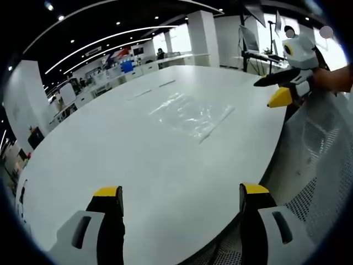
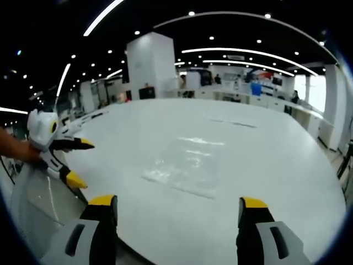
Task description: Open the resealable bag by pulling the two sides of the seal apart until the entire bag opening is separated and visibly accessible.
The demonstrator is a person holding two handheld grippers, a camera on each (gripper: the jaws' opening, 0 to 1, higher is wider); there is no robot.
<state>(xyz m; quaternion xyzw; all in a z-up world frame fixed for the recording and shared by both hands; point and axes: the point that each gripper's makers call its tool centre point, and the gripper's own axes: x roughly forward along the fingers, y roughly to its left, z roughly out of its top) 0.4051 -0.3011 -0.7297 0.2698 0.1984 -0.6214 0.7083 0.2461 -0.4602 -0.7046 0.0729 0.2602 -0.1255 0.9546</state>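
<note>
- The white bench (image 1: 138, 165) spreads wide across both views; its rounded edge curves past the jaws in the left gripper view, with a mesh chair back (image 1: 322, 160) just beyond that edge
- The resealable bag (image 1: 190, 115) lies flat on the bench, clear and empty-looking; in the left gripper view it sits well ahead of the jaws and a little right of centre; in the right gripper view the resealable bag (image 2: 185, 164) lies ahead, between the lines of the two jaws, apart from both
- The left gripper (image 1: 182, 193) has its jaws spread wide with nothing between them, hovering over the near bench edge
- The right gripper (image 2: 179, 203) likewise stands wide open and holds nothing; it also appears at the upper right of the left gripper view, jaws parted
- The bag's seal strip is hard to make out; glare blurs its outline, so which end carries the opening cannot be told
</note>
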